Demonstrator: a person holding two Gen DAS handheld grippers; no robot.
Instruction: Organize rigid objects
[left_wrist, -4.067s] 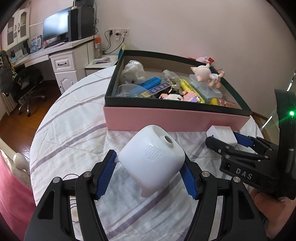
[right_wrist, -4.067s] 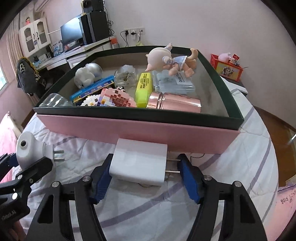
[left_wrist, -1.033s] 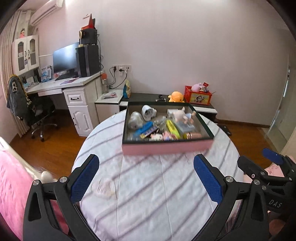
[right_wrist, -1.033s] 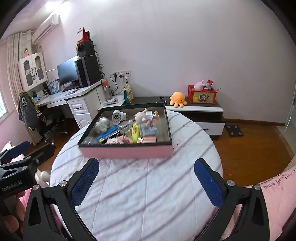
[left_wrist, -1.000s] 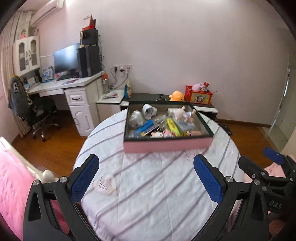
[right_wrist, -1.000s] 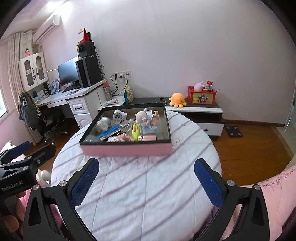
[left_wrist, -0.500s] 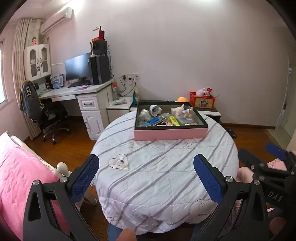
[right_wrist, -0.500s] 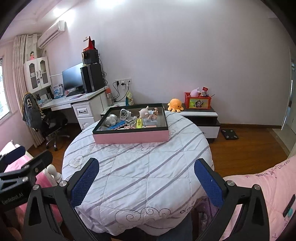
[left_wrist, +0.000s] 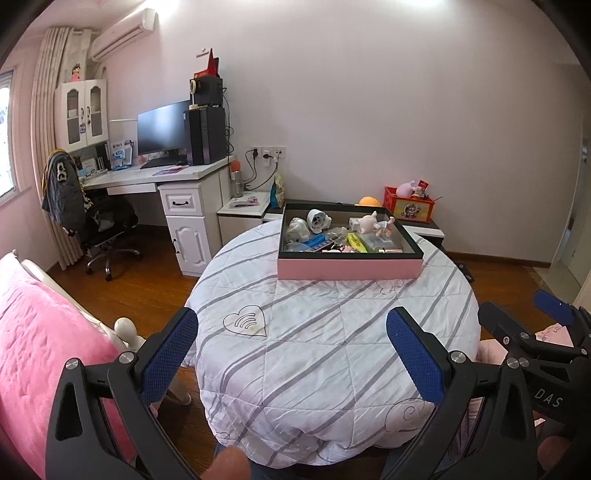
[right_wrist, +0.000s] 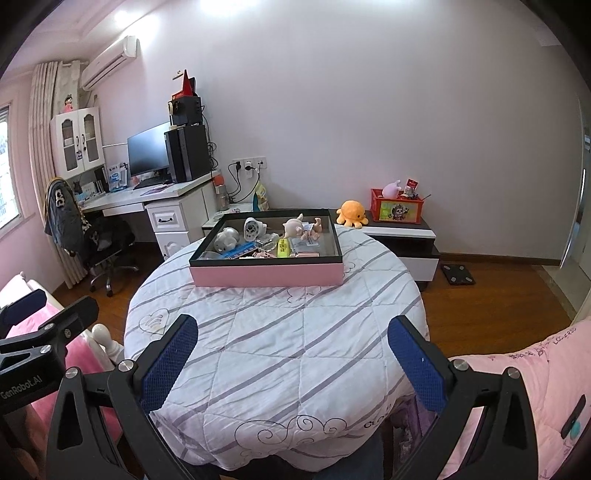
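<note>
While both grippers hang back from the bench (left_wrist: 332, 332), I have the left gripper (left_wrist: 291, 350) and the right gripper (right_wrist: 293, 354) each with jaws spread wide and nothing between the blue pads. The rigid objects sit together in the pink box (right_wrist: 267, 275) at the far side of the bench, well apart from me; nothing loose shows on the striped cloth. From here I judge most of them light, hard plastic: the white plug-in lamp (left_wrist: 318, 220) is smooth and rounded, so I would take it across its flat sides, not the dome. The pig figurine (right_wrist: 301, 227) has thin limbs, probably breakable; I would grip its body. The yellow marker (left_wrist: 355, 242) takes a grip mid-barrel.
</note>
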